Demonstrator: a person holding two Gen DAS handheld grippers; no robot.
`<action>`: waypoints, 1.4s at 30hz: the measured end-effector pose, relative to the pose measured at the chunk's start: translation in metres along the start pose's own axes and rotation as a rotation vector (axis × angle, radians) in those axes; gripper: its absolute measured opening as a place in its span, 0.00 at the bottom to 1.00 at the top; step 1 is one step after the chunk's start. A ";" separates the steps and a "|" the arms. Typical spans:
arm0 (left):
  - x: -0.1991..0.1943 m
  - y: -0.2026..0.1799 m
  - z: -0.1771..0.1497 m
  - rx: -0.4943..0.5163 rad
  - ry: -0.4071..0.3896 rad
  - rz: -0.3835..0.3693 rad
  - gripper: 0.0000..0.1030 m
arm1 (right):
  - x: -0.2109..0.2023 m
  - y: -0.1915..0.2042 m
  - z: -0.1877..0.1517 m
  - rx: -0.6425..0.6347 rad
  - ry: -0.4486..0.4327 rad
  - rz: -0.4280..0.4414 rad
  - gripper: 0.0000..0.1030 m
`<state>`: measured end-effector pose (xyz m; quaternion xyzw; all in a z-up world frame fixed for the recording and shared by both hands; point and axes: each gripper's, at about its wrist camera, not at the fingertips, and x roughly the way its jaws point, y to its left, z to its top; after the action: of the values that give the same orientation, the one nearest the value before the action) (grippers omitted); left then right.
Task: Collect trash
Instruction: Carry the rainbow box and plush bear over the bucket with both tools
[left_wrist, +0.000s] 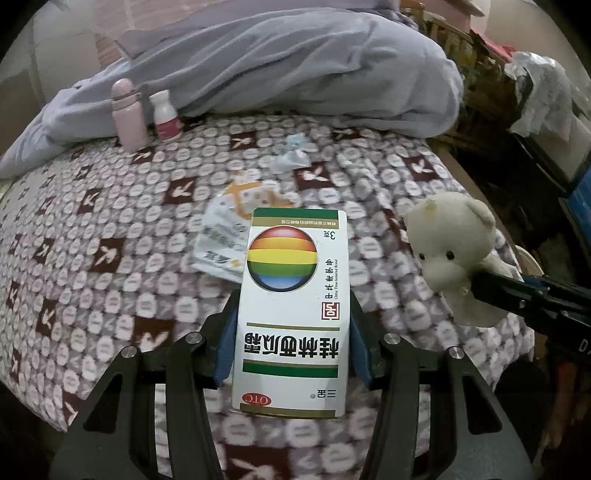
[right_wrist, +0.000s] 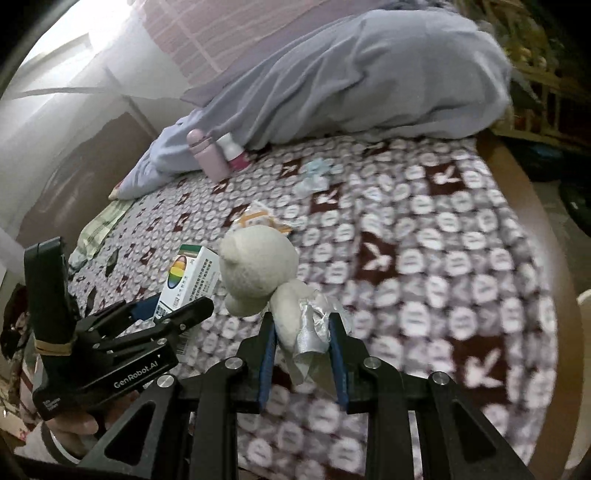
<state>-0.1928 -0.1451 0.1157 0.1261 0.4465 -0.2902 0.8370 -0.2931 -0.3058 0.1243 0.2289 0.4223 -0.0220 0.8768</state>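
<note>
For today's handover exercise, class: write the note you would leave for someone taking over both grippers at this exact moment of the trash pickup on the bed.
Left gripper: jaws shut on the medicine box, held above the blanket.
Right gripper: jaws shut on the small plush bear, also lifted.
Done: both items picked up; neither dropped off. No bin is visible in either view.
Left on the blanket: printed paper wrapper and crumpled pale wrapper.
Pink flask and white bottle stand by the grey duvet; probably not trash.

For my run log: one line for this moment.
left tool: holds medicine box | right tool: holds plush bear | wrappers on bed
</note>
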 end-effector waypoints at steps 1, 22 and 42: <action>0.001 -0.005 0.000 0.004 0.001 -0.003 0.48 | -0.003 -0.004 -0.001 0.006 -0.006 -0.007 0.25; 0.010 -0.122 0.019 0.158 -0.008 -0.104 0.48 | -0.076 -0.081 -0.024 0.123 -0.107 -0.129 0.25; 0.019 -0.236 0.023 0.343 0.006 -0.200 0.48 | -0.142 -0.168 -0.055 0.292 -0.184 -0.262 0.25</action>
<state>-0.3099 -0.3516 0.1249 0.2225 0.4032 -0.4434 0.7690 -0.4631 -0.4551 0.1372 0.2937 0.3589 -0.2177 0.8588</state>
